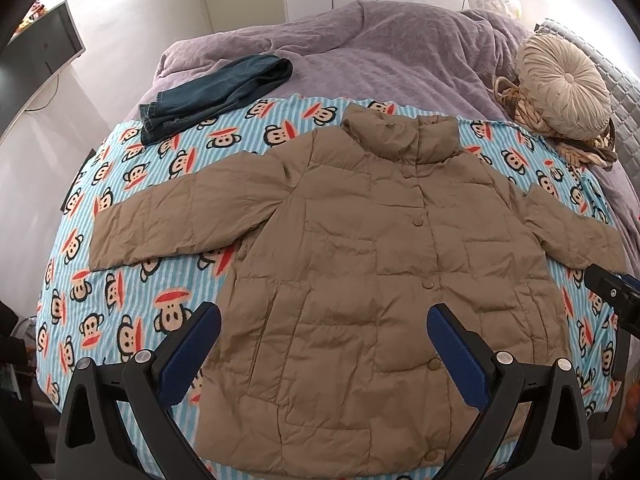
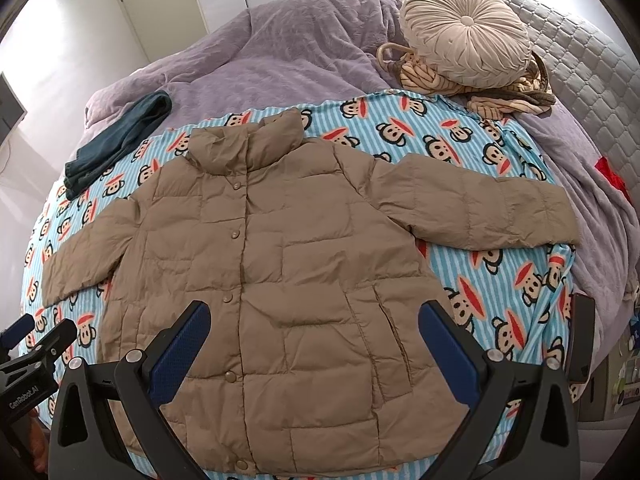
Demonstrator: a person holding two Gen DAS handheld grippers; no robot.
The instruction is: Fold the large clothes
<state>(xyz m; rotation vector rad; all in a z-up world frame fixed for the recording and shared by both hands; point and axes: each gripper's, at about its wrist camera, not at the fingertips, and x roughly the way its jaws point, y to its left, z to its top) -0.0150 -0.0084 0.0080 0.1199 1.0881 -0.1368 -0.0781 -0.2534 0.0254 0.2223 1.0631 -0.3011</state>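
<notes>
Left wrist view: left tongs (image 1: pixel 324 344) hanging spread wide, holding nothing, over bottom of tan puffy jacket (image 1: pixel 360 260). Jacket lying flat on monkey blanket (image 1: pixel 120 312) on bed, front up, buttons shut, both sleeves out sideways. Folding looking not started yet. Jeans (image 1: pixel 208 92) sitting apart, far side.

Right wrist view: right tongs (image 2: pixel 314 340) also spread wide, empty, over jacket's lower half. Right sleeve (image 2: pixel 480 208) sticking out. Next move likely: pinching sleeve end, bringing it across chest. Round cushion (image 2: pixel 466 36) well apart.
</notes>
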